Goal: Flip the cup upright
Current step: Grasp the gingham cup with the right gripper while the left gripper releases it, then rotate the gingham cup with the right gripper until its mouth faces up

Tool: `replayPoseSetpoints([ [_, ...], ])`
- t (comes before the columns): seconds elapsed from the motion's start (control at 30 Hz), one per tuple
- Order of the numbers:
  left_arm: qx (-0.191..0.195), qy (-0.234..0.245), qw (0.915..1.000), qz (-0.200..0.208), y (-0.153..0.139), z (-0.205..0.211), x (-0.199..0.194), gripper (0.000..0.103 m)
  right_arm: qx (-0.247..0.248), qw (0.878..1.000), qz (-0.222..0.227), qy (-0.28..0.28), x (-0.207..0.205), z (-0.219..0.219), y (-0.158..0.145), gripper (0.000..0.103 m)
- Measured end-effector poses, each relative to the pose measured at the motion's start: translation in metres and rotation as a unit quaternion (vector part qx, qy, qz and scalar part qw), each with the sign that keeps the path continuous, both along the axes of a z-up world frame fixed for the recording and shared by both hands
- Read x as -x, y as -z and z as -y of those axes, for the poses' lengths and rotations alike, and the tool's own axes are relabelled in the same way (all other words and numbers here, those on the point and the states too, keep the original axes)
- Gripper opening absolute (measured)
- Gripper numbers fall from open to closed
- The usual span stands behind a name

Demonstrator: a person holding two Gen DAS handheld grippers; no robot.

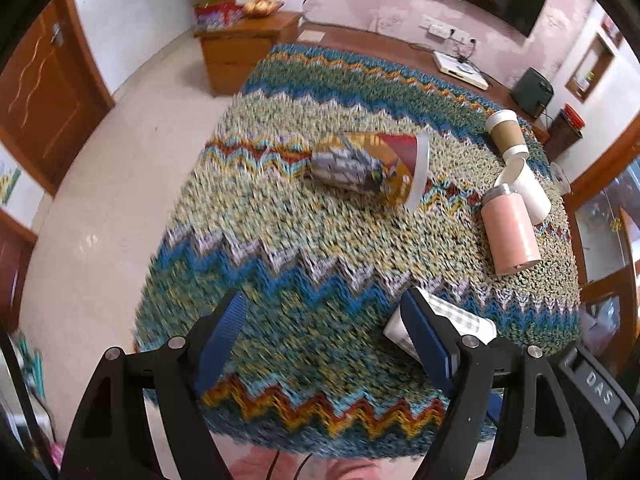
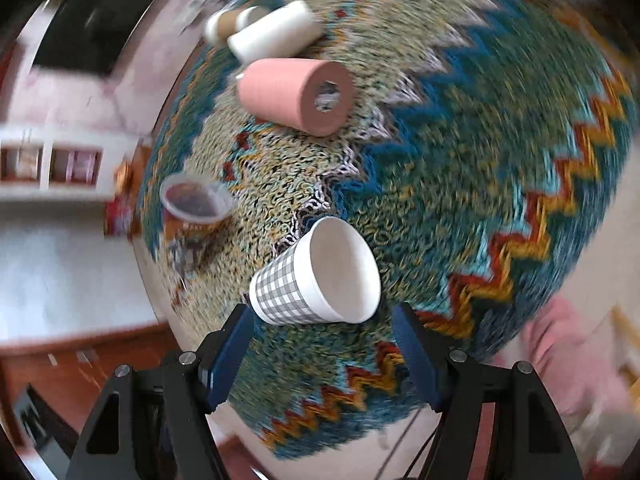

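A grey-checked white paper cup [image 2: 316, 276] lies on its side on the zigzag knitted cloth [image 2: 460, 152], mouth toward the right wrist camera. My right gripper [image 2: 324, 344] is open, its blue fingers just short of the cup on either side. In the left wrist view the same cup [image 1: 452, 320] lies partly behind the right finger [image 1: 426, 340] of my left gripper [image 1: 320, 332], which is open and empty above the cloth [image 1: 304, 248].
A printed cup [image 1: 380, 168] lies on its side mid-table. A pink tumbler [image 1: 510, 232], a white cup [image 1: 524, 190] and a brown cup [image 1: 506, 132] lie at the right. A wooden cabinet [image 1: 244, 52] stands beyond the table.
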State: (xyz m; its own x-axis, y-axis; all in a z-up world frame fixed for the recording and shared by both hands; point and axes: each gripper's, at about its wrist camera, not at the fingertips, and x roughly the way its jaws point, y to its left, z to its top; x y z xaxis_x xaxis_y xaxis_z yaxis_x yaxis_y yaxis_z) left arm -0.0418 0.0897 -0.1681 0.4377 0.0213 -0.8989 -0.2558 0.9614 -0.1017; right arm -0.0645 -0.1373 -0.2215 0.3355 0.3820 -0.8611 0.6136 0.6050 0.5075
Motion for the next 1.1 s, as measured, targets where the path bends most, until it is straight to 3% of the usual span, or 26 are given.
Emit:
replayPoseSetpoints([
  [0.2, -0.032, 0.060, 0.9973, 0.026, -0.010, -0.013, -0.014, 0.082, -0.040, 0.994, -0.004, 0.101, 0.007, -0.010, 0.020, 0.072],
  [0.5, -0.057, 0.125, 0.9901, 0.029, -0.005, -0.011, -0.034, 0.082, -0.087, 0.979, -0.022, 0.185, -0.002, -0.022, 0.051, 0.072],
  [0.9, -0.046, 0.151, 0.9869, 0.035, -0.007, -0.009, -0.050, 0.082, -0.126, 0.968, -0.051, 0.210, 0.015, -0.020, 0.057, 0.079],
  [1.1, -0.050, 0.153, 0.9861, 0.042, -0.010, -0.010, -0.049, 0.082, -0.156, 0.963, -0.044, 0.216, 0.010, -0.028, 0.058, 0.080],
])
